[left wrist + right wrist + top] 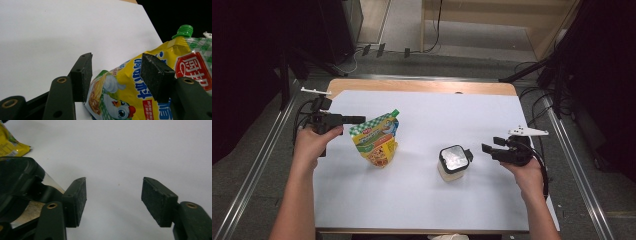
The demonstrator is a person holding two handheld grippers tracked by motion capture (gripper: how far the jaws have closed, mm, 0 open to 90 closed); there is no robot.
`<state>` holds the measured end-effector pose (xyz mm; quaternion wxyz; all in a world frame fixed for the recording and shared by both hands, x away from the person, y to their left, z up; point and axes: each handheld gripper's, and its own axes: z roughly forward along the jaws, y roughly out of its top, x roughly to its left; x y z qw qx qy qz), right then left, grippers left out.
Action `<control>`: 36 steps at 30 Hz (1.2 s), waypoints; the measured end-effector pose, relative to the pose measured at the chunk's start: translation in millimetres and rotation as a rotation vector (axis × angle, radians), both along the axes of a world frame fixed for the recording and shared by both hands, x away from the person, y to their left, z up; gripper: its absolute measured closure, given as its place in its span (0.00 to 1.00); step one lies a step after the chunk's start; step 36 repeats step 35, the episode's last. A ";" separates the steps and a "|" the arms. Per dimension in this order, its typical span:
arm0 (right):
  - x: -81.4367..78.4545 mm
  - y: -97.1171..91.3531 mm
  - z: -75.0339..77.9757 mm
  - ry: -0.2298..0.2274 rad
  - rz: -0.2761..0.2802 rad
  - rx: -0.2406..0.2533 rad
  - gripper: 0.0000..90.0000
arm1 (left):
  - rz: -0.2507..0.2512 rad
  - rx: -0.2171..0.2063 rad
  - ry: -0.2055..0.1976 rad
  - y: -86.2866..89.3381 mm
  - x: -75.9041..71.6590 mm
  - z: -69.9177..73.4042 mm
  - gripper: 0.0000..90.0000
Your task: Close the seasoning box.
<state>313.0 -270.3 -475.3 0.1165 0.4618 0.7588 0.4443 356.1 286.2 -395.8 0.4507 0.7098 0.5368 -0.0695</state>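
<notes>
A yellow and green food pouch (377, 141) with a green screw cap (395, 113) stands left of centre on the white sheet (432, 110). My left gripper (354, 119) is held level just left of the pouch's top. In the left gripper view its jaws (116, 58) stand open, with the pouch (125, 85) just beyond them and neither pad pressing on it. A clear jar with a black latched lid (453, 162) stands right of centre. My right gripper (492, 145) is a little to the right of the jar, open, with bare sheet between its pads (114, 185). The jar (17, 185) shows beside its left jaw.
The white sheet covers most of a wooden table (422, 86), whose far edge shows at the back. Metal rails run along both sides of the table. Cables and dark stands lie on the floor beyond it.
</notes>
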 end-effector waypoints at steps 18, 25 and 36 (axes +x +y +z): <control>10.8 3.9 -15.8 0.016 -0.066 -0.048 0.34 | 0.005 0.006 0.011 -0.8 1.5 -3.4 0.48; 10.2 4.3 -15.2 0.012 -0.069 -0.052 0.33 | 0.008 0.008 0.011 -1.0 1.5 -3.6 0.48; 9.7 5.1 -15.0 0.006 -0.063 -0.053 0.33 | 0.009 0.008 0.014 -0.9 1.9 -4.4 0.48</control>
